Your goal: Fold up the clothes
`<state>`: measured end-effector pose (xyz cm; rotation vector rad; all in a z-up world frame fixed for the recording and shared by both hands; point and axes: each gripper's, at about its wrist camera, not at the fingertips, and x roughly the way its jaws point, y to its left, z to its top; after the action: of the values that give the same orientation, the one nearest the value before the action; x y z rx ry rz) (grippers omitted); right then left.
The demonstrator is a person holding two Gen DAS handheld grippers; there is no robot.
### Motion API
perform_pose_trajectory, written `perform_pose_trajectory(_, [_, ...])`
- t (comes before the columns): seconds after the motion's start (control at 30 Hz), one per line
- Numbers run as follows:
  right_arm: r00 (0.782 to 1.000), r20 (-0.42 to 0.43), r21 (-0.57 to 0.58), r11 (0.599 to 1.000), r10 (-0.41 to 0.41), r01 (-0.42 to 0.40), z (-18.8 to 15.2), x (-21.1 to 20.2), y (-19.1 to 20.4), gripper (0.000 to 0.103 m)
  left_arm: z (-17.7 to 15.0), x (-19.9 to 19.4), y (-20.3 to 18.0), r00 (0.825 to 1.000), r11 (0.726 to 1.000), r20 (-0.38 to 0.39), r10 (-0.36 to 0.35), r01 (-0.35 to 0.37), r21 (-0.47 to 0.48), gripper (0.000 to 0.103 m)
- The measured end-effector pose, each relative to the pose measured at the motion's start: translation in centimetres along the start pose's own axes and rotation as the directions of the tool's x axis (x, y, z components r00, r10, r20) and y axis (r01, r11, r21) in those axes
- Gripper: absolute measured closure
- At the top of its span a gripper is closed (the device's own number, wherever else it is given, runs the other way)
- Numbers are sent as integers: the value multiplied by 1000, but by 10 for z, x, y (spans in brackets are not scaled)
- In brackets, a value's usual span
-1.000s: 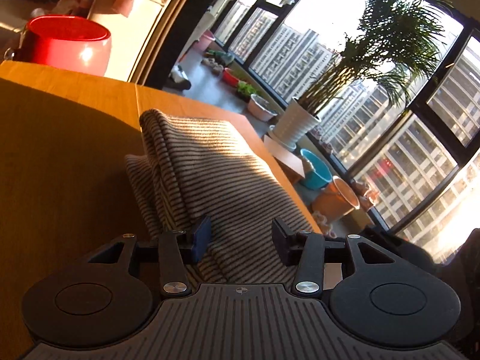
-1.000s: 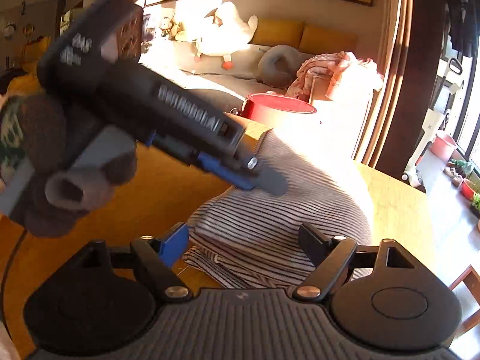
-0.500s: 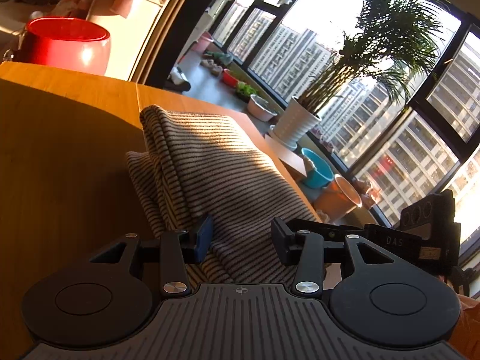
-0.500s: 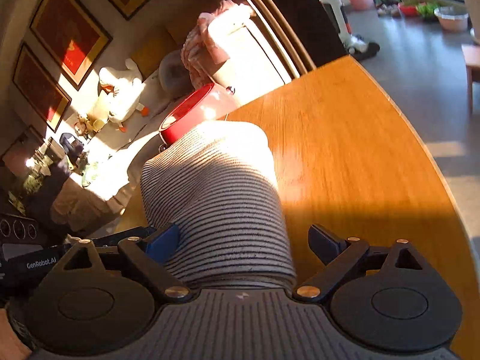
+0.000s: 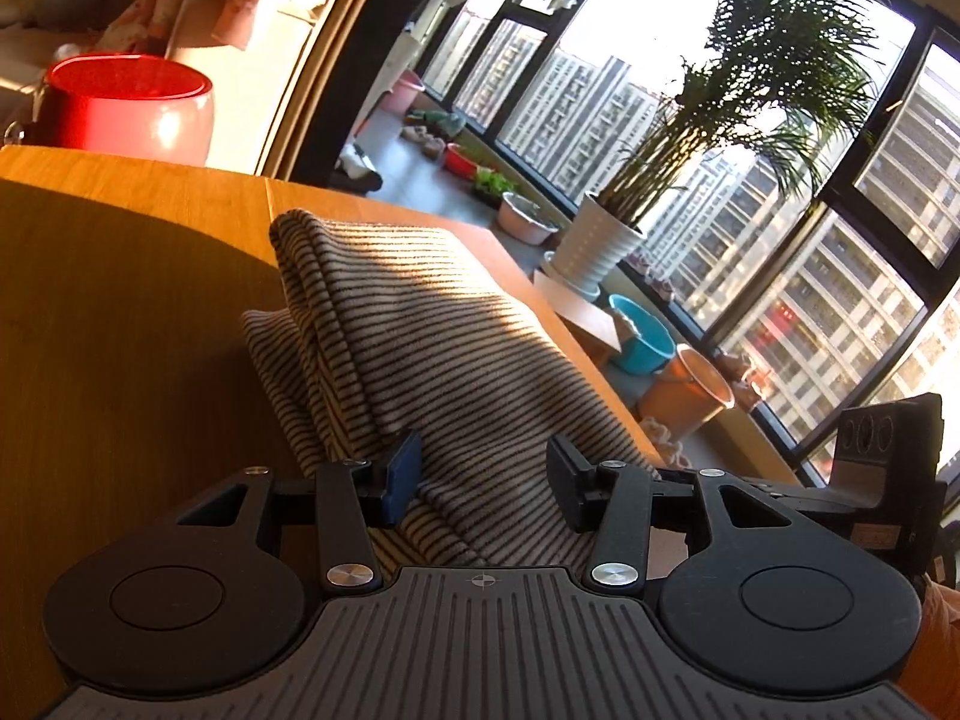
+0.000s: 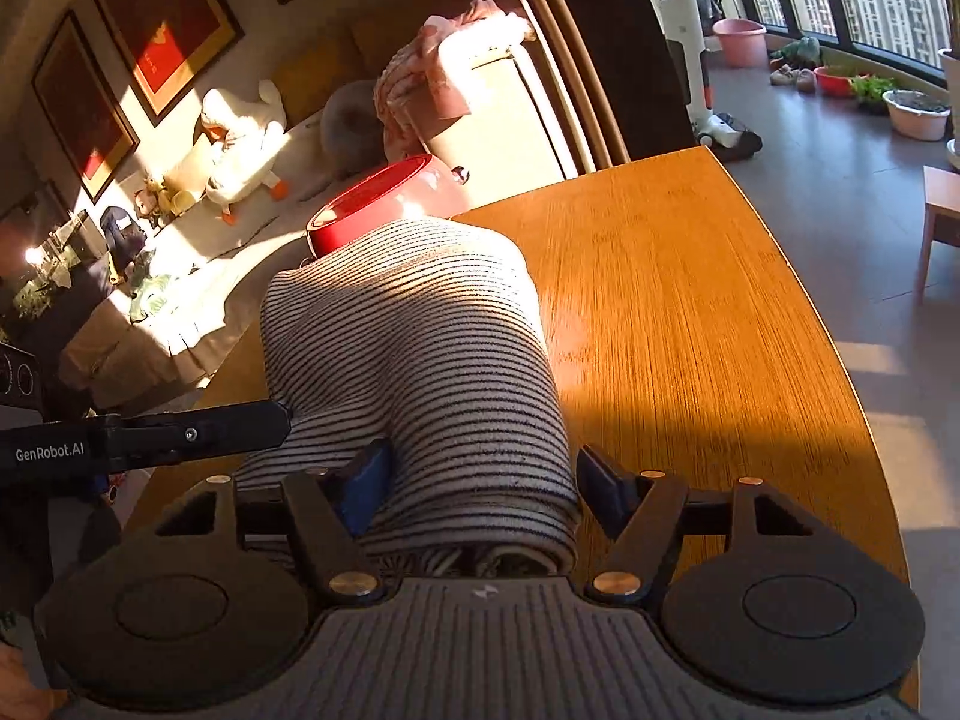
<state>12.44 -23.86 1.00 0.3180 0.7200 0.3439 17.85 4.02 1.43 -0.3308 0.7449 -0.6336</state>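
Observation:
A folded striped garment (image 5: 432, 348) lies on the wooden table (image 5: 120, 330). My left gripper (image 5: 483, 480) sits low over its near end. The jaws are opening slightly, the cloth lies between and under them, and the blue left pad (image 5: 403, 471) touches a fold. In the right wrist view the striped garment (image 6: 420, 348) is a thick bundle running away from me. My right gripper (image 6: 483, 486) straddles its near end. Its jaws are closing, with the pads close against the bundle's sides. The left gripper's finger (image 6: 198, 432) reaches in over the cloth from the left.
A red pot (image 5: 126, 102) stands at the table's far end, also seen as the red pot (image 6: 372, 210) behind the bundle. Bare table (image 6: 690, 300) spreads to the right up to its curved edge. Beyond are windows, a potted palm (image 5: 606, 246), basins and a sofa.
My right gripper rolled and swung round to the garment's end, and its jaws have narrowed around the bundle. It has come into the left wrist view at the right. The left gripper hardly moved.

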Motion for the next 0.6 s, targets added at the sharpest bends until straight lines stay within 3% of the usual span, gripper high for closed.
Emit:
perform_pose_trajectory(0.2, [1000, 1, -41, 999, -15, 15, -7, -1, 12, 36, -4, -16, 3, 999, 998, 26, 27, -26, -50, 43])
perform_pose_trajectory(0.4, [1000, -20, -81, 997, 13, -15, -5, -13, 22, 35, -10, -11, 10, 998, 997, -9, 65, -66, -42, 47])
perform_pose_trajectory(0.6, [992, 125, -213, 977, 4, 23, 28, -40, 47, 41, -11, -10, 11, 998, 998, -17, 61, -61, -35, 47])
